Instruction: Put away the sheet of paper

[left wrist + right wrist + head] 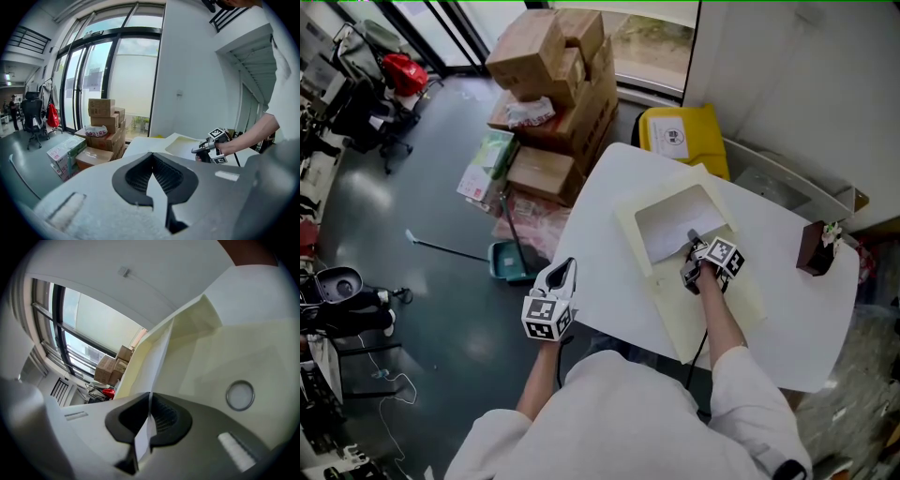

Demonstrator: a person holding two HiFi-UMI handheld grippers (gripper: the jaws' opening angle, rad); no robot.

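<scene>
A white sheet of paper [670,230] sits partly inside the open mouth of a pale yellow folder [727,314] on the white table [605,192]. My right gripper [694,240] is at the sheet's near right corner and is shut on it. In the right gripper view the sheet [157,357] runs edge-on between the closed jaws [149,401], with the folder [243,348] and its round snap button [240,395] beyond. My left gripper [565,270] hangs off the table's left edge, shut and holding nothing [151,161]. It looks across at the right gripper [196,150].
A brown pot with a small plant [817,246] stands at the table's right edge. A yellow bin [680,131] is behind the table. Stacked cardboard boxes [558,75] and a teal dustpan [508,262] are on the floor to the left, with office chairs [366,103] further left.
</scene>
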